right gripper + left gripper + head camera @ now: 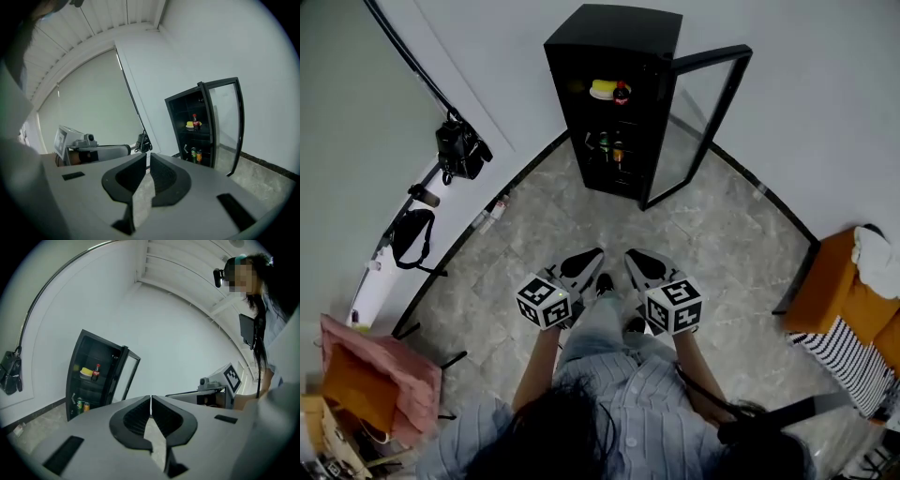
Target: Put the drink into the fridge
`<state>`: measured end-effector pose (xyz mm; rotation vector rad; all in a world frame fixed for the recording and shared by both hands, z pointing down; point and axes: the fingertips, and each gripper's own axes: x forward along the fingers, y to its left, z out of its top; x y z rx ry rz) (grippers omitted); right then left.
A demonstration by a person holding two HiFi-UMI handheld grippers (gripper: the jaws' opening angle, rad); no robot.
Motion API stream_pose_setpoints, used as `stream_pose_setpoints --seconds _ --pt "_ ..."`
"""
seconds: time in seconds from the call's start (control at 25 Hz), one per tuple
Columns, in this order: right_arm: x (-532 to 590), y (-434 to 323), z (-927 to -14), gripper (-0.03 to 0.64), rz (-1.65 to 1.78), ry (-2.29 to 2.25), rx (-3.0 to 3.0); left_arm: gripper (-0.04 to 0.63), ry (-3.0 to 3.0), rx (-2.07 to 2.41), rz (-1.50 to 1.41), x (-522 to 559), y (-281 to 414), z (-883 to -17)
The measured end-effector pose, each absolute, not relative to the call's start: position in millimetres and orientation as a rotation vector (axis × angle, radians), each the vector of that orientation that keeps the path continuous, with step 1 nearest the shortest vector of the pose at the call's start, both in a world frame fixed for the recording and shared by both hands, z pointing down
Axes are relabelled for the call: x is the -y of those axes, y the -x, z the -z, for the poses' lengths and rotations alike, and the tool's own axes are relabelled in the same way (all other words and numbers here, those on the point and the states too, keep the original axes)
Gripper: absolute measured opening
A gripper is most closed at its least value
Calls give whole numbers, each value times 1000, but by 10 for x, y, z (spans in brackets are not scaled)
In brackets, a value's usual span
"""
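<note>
A black fridge (614, 94) stands against the far wall with its glass door (698, 122) swung open to the right. On its upper shelf a cola bottle (622, 92) stands by a yellow thing (603, 89); cans (605, 145) sit lower down. The bottle (96, 372) and cans (82, 405) also show in the left gripper view, and the bottle (196, 122) in the right gripper view. My left gripper (592, 255) (151, 401) is shut and empty. Beside it my right gripper (633, 255) (148, 159) is shut to a thin slit, holding nothing. Both point at the fridge from well short of it.
Grey tiled floor (703, 244) lies between me and the fridge. A camera bag (461, 148) and a black pouch (412, 236) hang at the left wall. A pink bag (380, 380) sits near left. An orange seat (844, 291) with striped cloth (839, 361) stands at right.
</note>
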<state>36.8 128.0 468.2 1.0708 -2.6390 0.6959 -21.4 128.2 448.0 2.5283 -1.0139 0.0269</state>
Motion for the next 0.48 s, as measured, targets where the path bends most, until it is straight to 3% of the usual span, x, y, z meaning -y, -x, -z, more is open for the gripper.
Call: stream_pose_setpoints --seconds 0.48 --pt "-1714 -446 -4674 35 -683 -1020 2651 18 -2535 1037 -67 -1769 137 -4491"
